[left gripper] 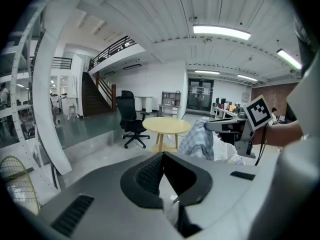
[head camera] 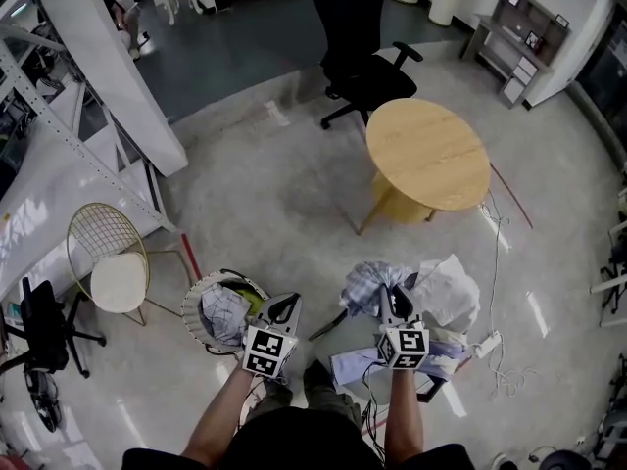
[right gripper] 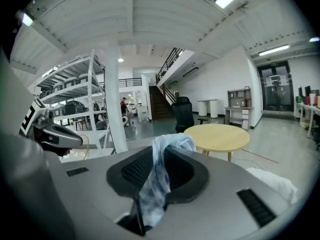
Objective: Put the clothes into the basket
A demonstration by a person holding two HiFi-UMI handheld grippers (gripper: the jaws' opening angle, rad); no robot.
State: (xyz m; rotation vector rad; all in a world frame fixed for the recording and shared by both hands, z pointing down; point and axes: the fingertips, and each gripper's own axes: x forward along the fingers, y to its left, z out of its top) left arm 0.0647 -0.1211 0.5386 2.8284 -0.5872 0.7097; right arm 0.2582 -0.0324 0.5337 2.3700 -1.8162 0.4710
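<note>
The right hand-held gripper [right gripper: 162,149] is nearly closed, pinching a checked shirt [right gripper: 152,191] that trails from its jaws. Only the head view shows the basket [head camera: 186,313], just left of the left hand-held gripper [left gripper: 163,154], whose jaws seem closed, empty.

Checked cloth [right gripper: 153,191] in right gripper [right gripper: 161,155]

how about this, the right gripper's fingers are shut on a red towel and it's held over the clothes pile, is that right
Not a red towel. The fingers of the right gripper are shut on a pale blue checked garment, as the right gripper view shows. The rest stands: it is held over the clothes pile.
</note>
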